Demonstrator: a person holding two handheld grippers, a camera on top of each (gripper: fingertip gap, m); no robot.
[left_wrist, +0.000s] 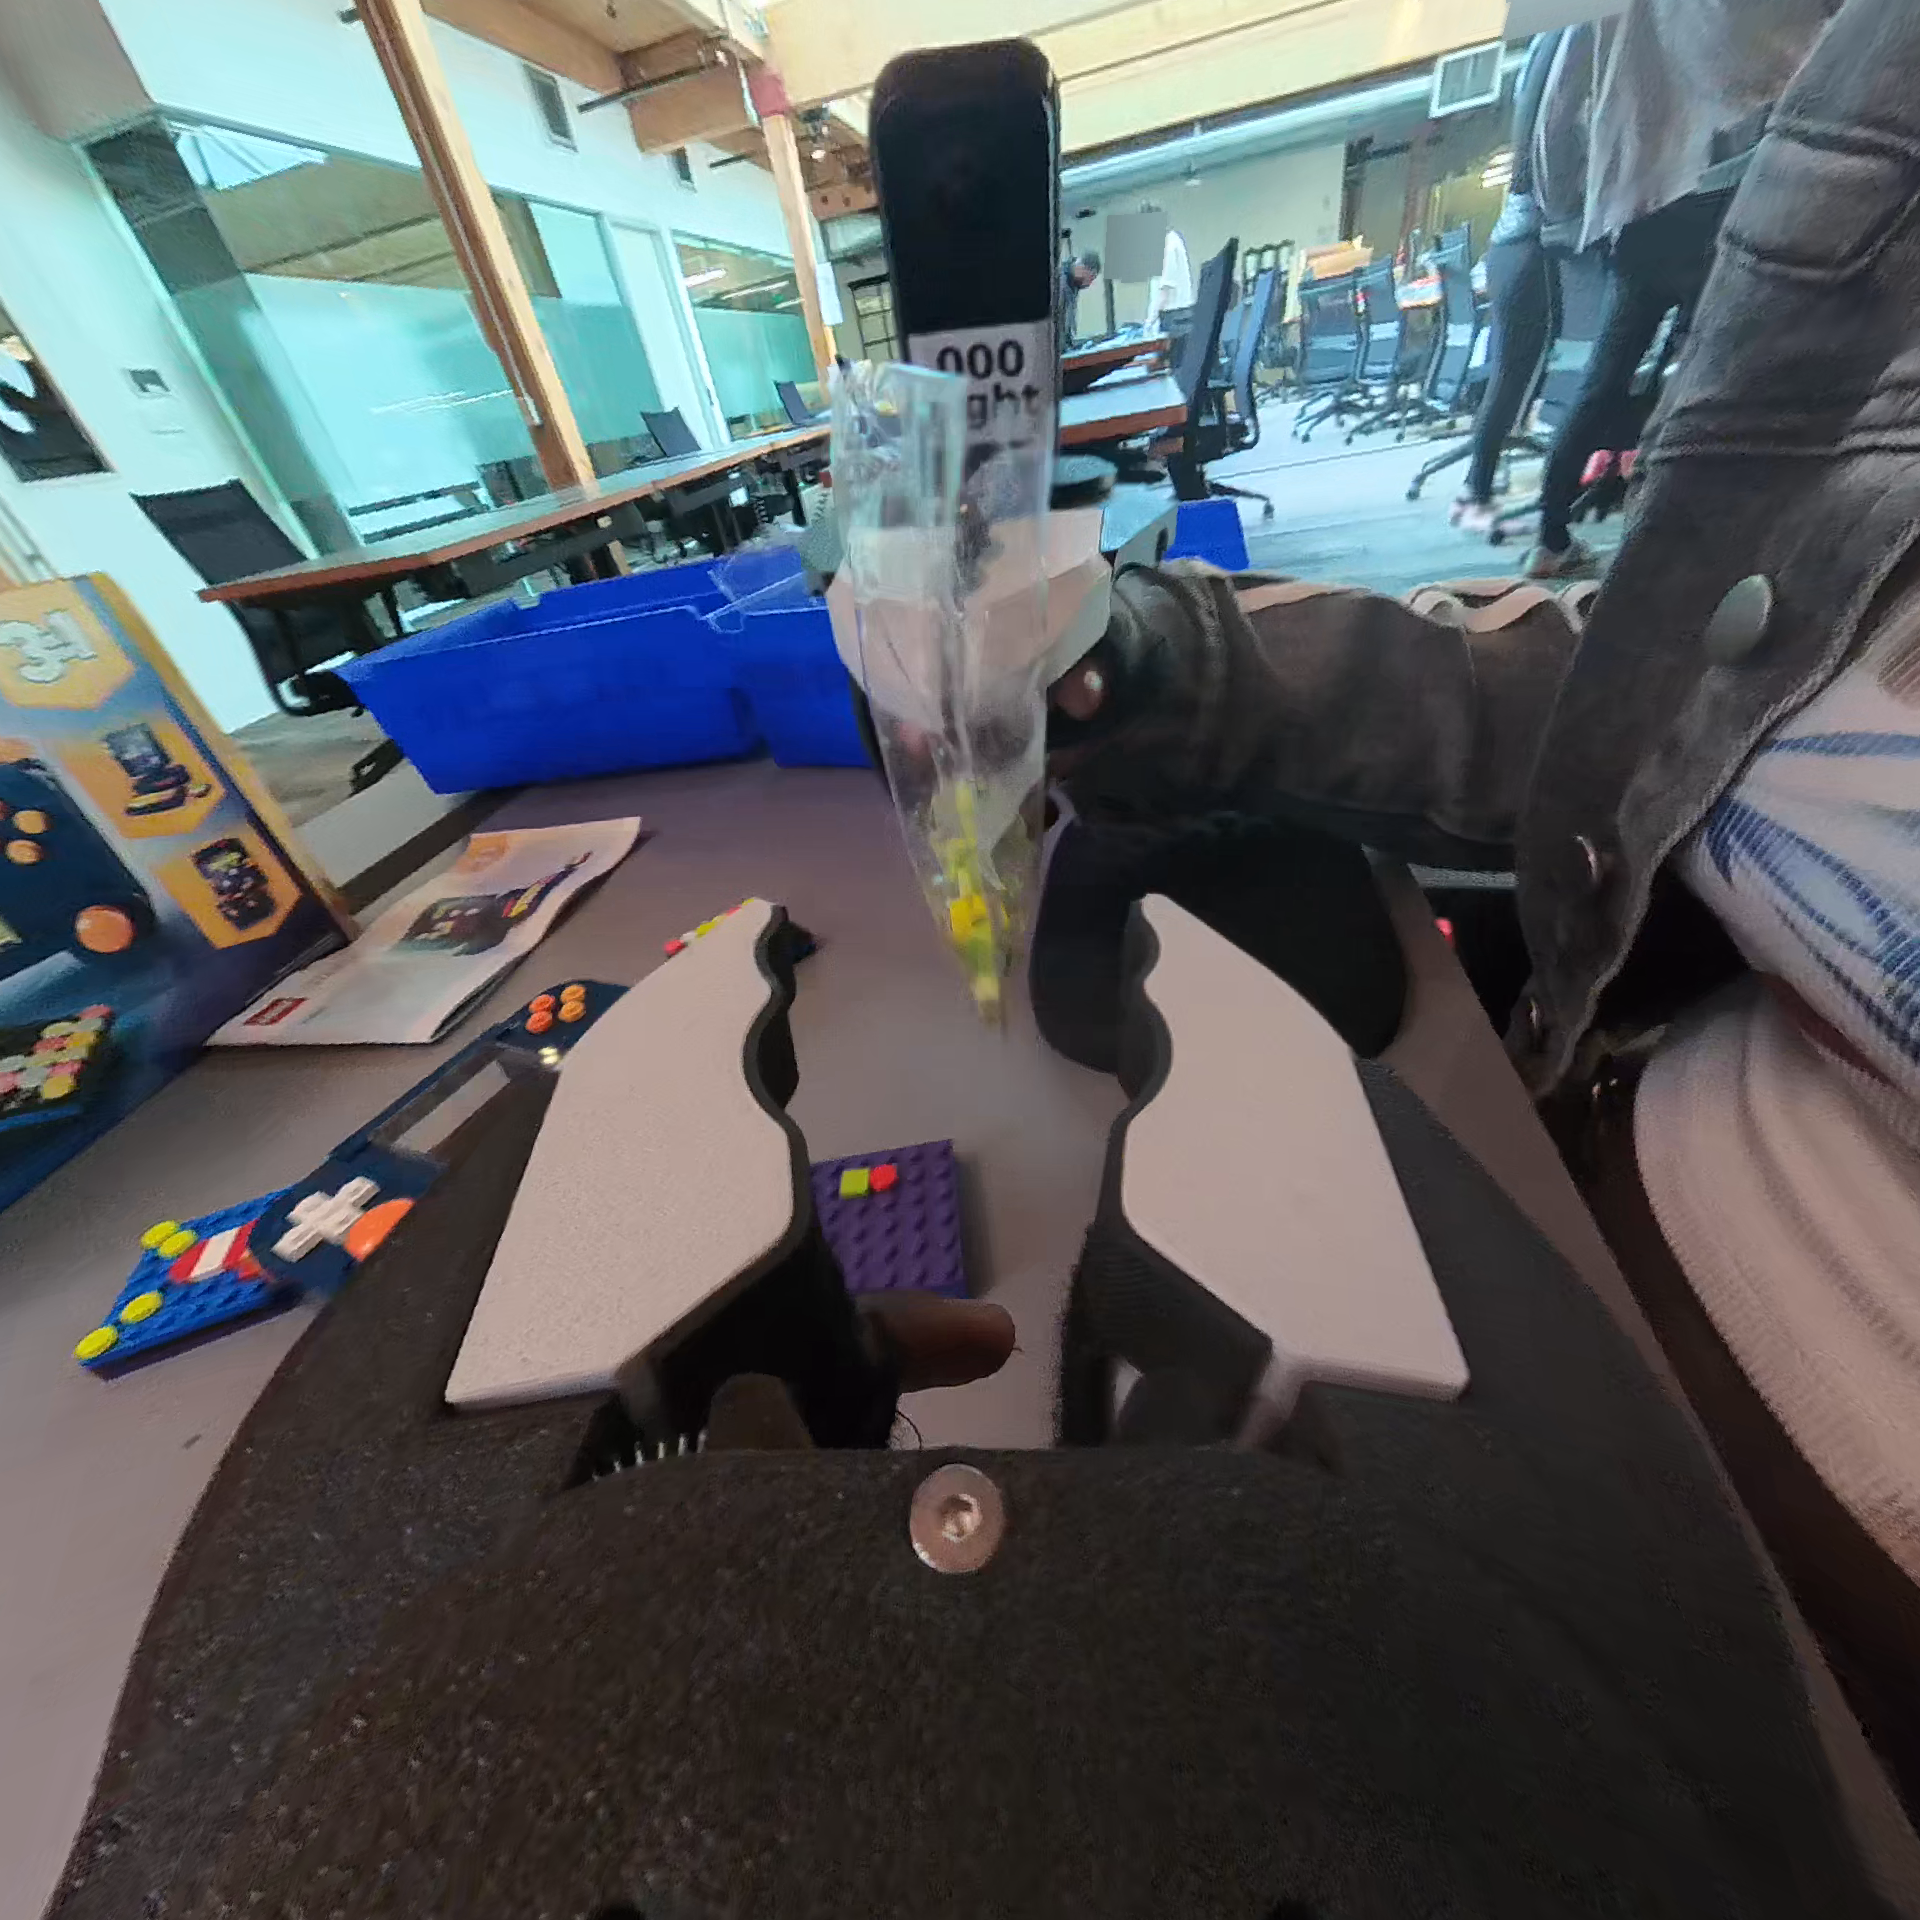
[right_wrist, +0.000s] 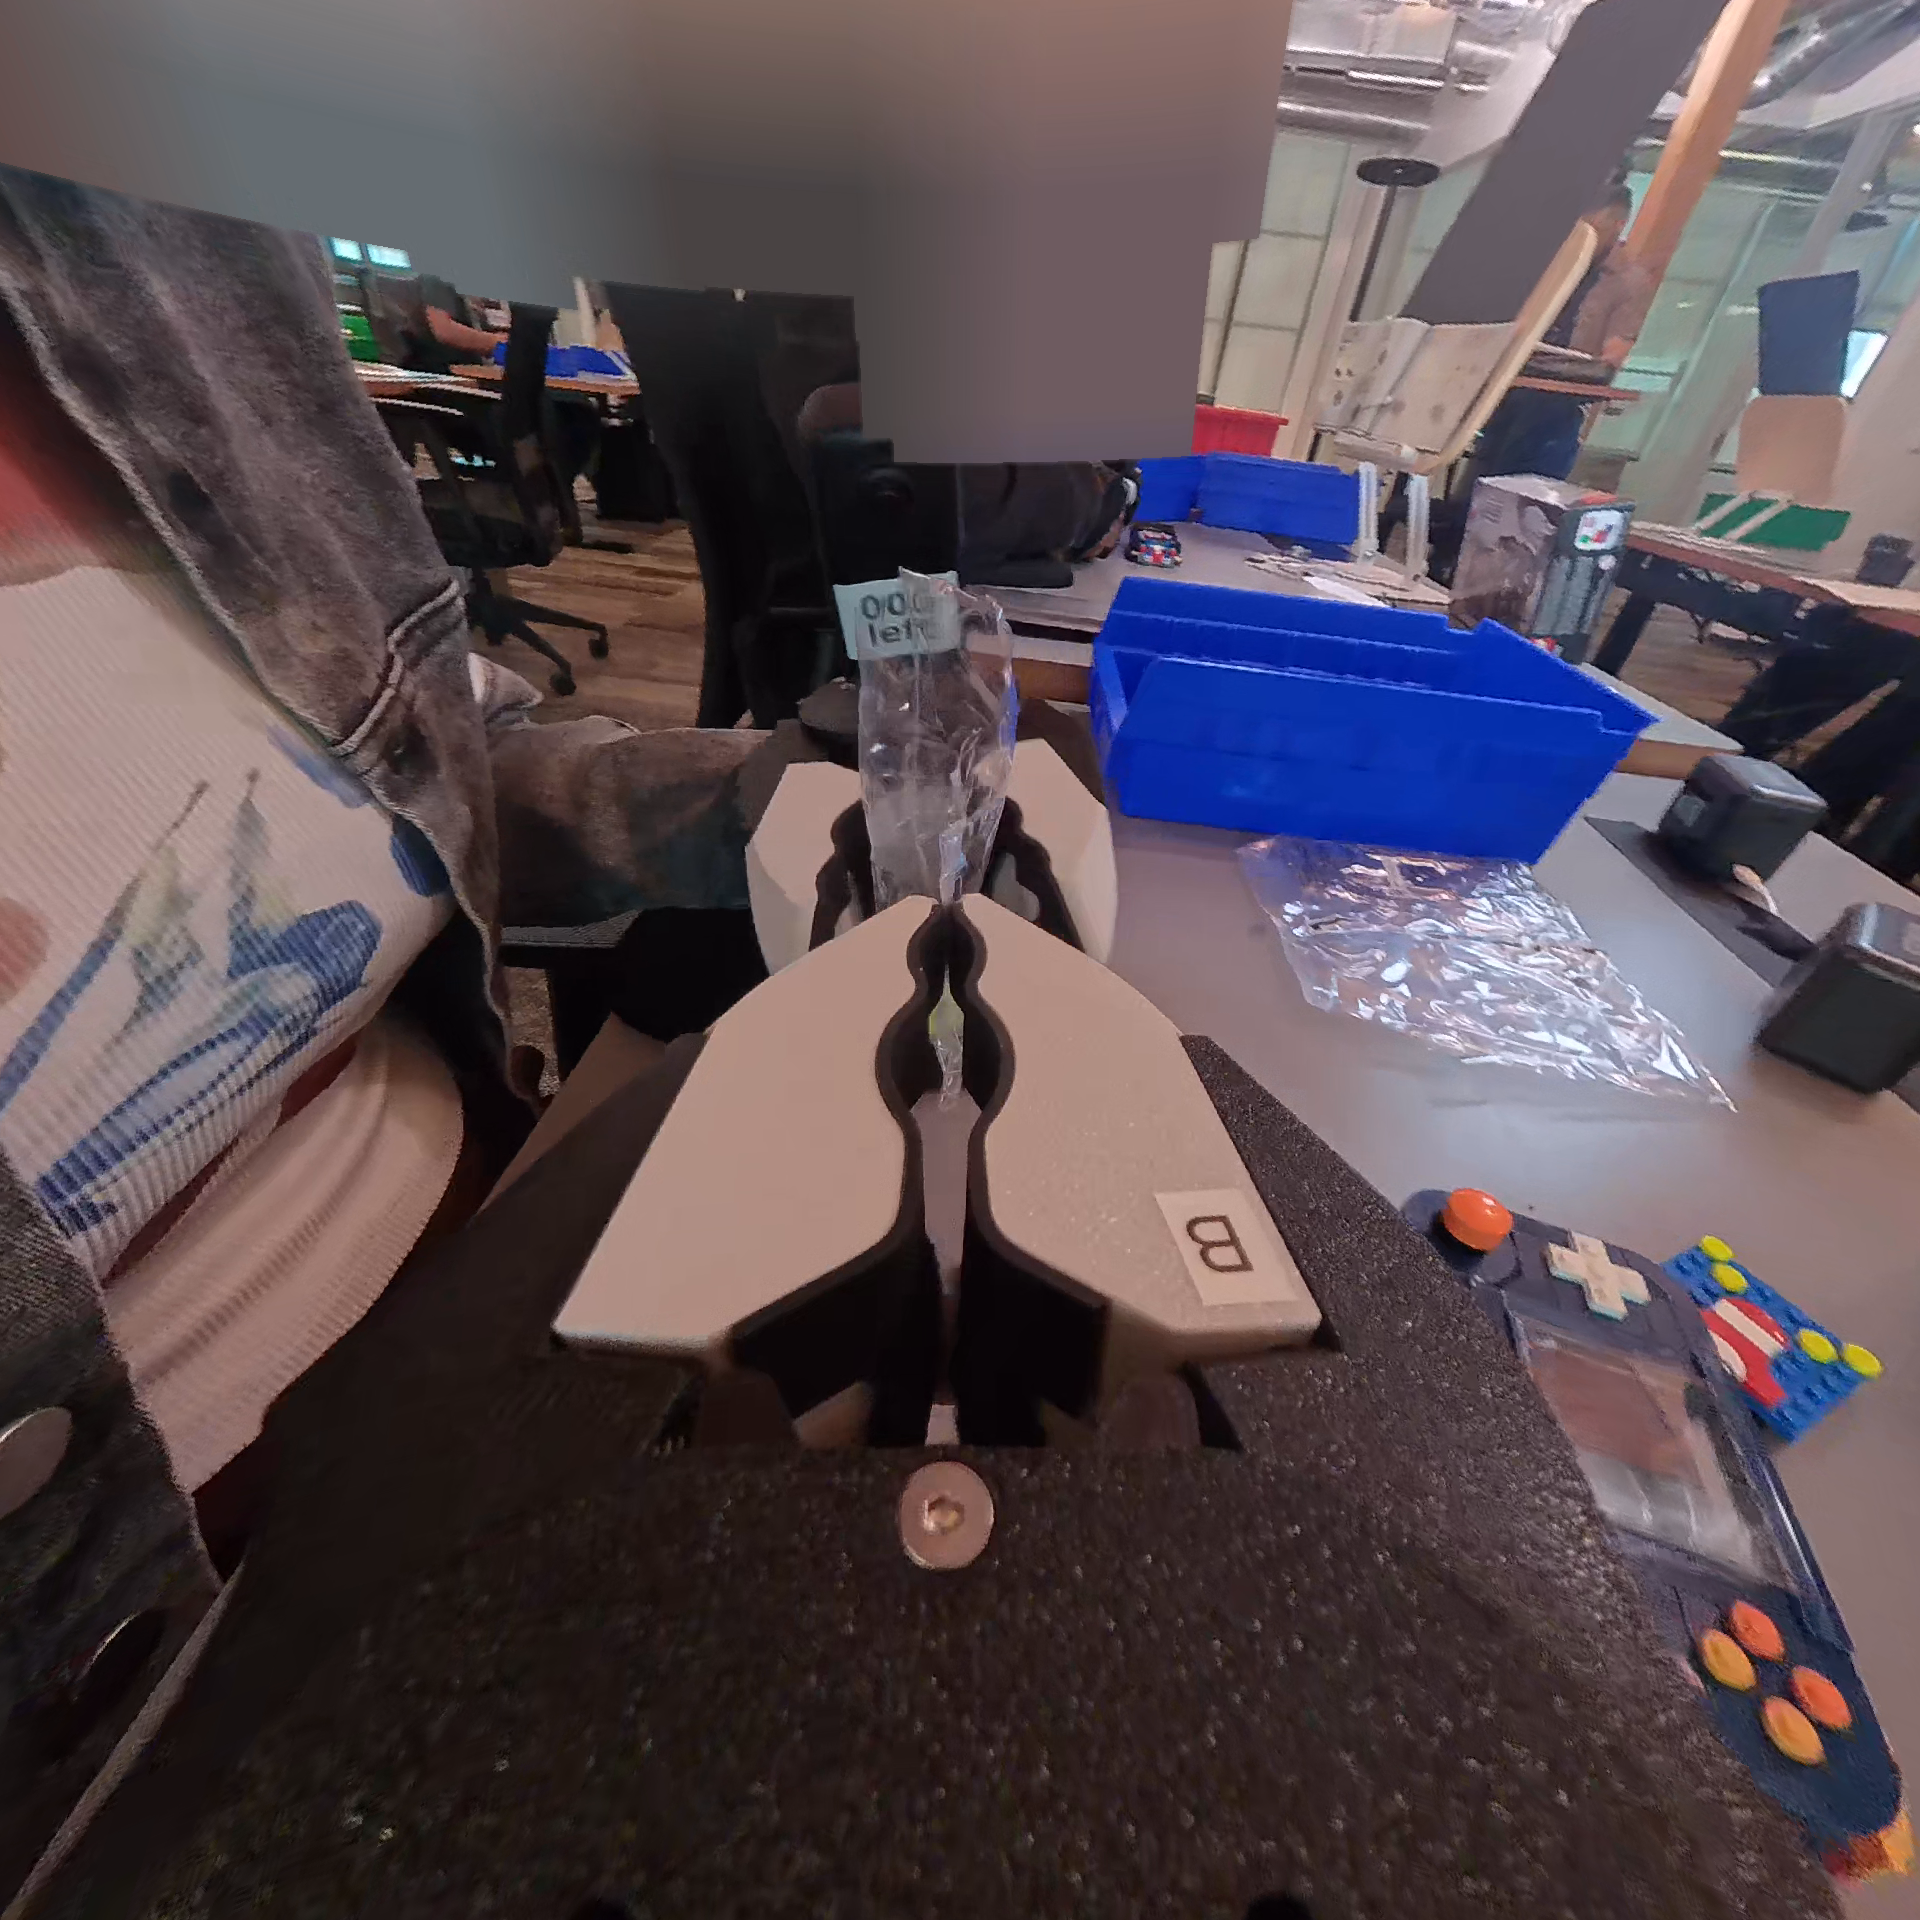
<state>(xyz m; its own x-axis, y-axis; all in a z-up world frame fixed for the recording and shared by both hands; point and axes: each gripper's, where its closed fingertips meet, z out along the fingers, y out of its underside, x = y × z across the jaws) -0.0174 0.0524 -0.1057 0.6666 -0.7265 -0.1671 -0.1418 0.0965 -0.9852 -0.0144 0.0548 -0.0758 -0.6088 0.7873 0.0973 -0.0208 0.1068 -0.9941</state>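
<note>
My right gripper (right_wrist: 943, 912) is shut on a clear plastic bag (right_wrist: 935, 769), which sticks out past its fingertips. In the left wrist view the bag (left_wrist: 961, 748) hangs from the right gripper (left_wrist: 977, 623) above the grey table (left_wrist: 675, 831), with small yellow and green bricks in its lower tip. My left gripper (left_wrist: 966, 914) is open and empty, its fingers either side of the bag's tip; I cannot tell if they touch it. A purple plate (left_wrist: 894, 1216) with two small tiles lies on the table between the left fingers. The left gripper (right_wrist: 935, 842) also shows open beyond the right one.
A blue console-shaped brick build (left_wrist: 343, 1216) (right_wrist: 1662, 1455) and a blue studded plate (left_wrist: 177, 1309) lie nearby. A booklet (left_wrist: 436, 935), a set box (left_wrist: 104, 883), a blue bin (right_wrist: 1351, 727), crumpled plastic (right_wrist: 1455, 956) and black boxes (right_wrist: 1849, 1008) ring the table. The person's torso (left_wrist: 1766, 935) is close. Both grippers' tips are close together, under 4 cm apart. About 11 centimetres separates my left fingertips from the purple plate (left_wrist: 894, 1216).
</note>
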